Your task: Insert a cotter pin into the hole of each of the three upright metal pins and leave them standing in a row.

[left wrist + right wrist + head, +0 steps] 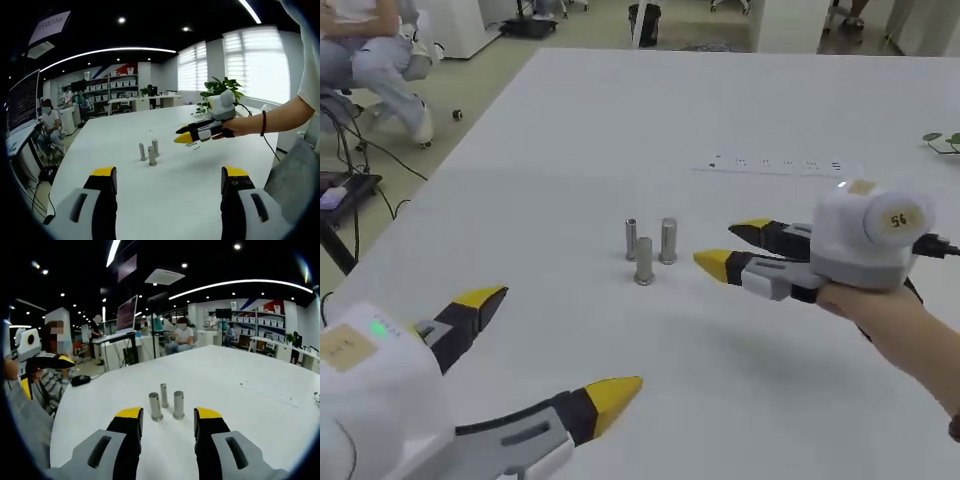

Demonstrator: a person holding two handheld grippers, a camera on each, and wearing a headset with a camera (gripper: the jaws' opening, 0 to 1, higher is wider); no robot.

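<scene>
Three short upright metal pins (643,260) stand close together in a small cluster near the middle of the white table (620,130). My right gripper (720,247) hovers just right of them, open, its yellow tips aimed at the cluster with nothing between them. In the right gripper view the pins (164,395) stand a short way beyond the open gripper (168,415). My left gripper (548,345) is low at the near left, wide open and holding nothing. In the left gripper view the pins (152,155) lie well ahead of the gripper (170,175), with the right gripper (182,135) beyond them.
A white power strip (775,165) lies flat behind the pins. Green plant leaves (945,142) reach in at the table's right edge. Past the table's left edge a person (370,60) sits among cables on the floor.
</scene>
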